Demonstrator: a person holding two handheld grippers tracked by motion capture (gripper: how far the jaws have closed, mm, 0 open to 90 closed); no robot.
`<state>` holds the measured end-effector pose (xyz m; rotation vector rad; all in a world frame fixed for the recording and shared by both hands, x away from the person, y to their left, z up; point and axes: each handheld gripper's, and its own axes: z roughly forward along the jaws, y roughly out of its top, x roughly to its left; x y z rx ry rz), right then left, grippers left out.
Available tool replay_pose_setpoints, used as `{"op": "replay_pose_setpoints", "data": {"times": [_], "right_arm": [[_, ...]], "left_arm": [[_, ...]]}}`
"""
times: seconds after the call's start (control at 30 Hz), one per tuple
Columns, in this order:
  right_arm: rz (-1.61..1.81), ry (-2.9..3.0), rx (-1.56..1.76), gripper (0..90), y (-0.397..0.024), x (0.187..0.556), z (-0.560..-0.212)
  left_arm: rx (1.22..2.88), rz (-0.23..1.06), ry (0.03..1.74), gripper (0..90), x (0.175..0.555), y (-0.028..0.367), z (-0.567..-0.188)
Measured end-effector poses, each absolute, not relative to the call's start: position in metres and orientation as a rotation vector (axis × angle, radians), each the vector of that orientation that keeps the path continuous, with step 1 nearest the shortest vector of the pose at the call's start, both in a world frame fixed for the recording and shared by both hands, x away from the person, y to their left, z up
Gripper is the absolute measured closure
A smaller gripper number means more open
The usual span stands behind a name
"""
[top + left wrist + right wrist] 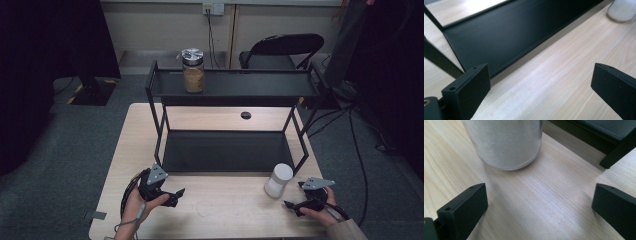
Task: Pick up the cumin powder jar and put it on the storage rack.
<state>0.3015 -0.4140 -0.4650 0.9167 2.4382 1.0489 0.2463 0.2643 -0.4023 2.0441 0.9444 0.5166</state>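
Both grippers near table's (120,150) front edge, left gripper (172,196) and right gripper (296,206) jaws wide apart, holding nothing; white jar (278,180) just beyond right, by rack's (227,150) front-right leg: likely grab it, centring jaws low; jar top cropped close-up; brown jar (193,70) on top shelf.

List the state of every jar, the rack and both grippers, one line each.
brown jar: upright on the rack's top shelf, lid on.
white jar: upright on the table, near the rack's front right leg, not held.
rack: standing upright, lower shelf bare.
left gripper: open, holding nothing.
right gripper: open, holding nothing, close to the white jar.
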Motion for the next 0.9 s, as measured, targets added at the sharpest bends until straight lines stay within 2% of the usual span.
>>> {"op": "replay_pose_setpoints", "data": {"times": [0.5, 0.9], "right_arm": [[1.049, 2.438, 0.917, 0.0, -0.414, 0.302, -0.465], [1.049, 2.438, 0.917, 0.0, -0.414, 0.301, -0.465]], "left_arm": [[2.035, 0.523, 0.991, 1.9, 0.243, 0.276, -0.432], [2.099, 0.521, 1.014, 2.1, 0.243, 0.27, -0.446]]}}
